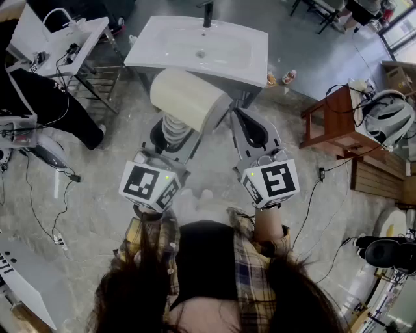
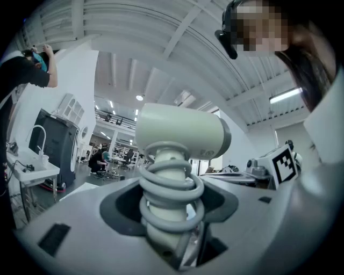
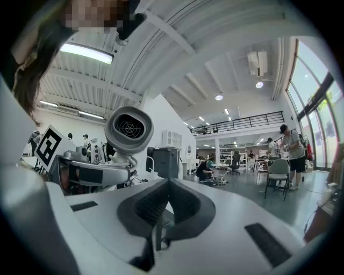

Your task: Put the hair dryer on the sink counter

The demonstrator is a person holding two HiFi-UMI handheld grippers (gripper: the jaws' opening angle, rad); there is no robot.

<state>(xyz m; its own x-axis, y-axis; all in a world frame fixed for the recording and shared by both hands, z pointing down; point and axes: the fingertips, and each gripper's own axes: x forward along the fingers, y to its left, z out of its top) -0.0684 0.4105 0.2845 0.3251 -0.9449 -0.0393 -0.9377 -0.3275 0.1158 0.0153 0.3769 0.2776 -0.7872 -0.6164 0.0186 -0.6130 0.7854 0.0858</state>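
Note:
A cream hair dryer [image 1: 188, 97] with a grey coiled cord around its handle stands upright in my left gripper [image 1: 174, 133], which is shut on the handle. In the left gripper view the hair dryer [image 2: 180, 134] rises from between the jaws of the left gripper [image 2: 169, 215], barrel pointing right. It hangs just in front of the white sink counter [image 1: 148, 55], below its near edge. My right gripper [image 1: 250, 130] is beside it on the right, shut and empty. The right gripper view shows that right gripper [image 3: 161, 215] with its jaws together and the hair dryer [image 3: 129, 128] at left.
A black faucet [image 1: 208, 13] stands at the back of the basin. A second white sink stand [image 1: 65, 39] and a person in black [image 1: 39, 104] are at left. A wooden table [image 1: 331, 123] with cables stands at right. Bottles [image 1: 286, 77] sit on the floor.

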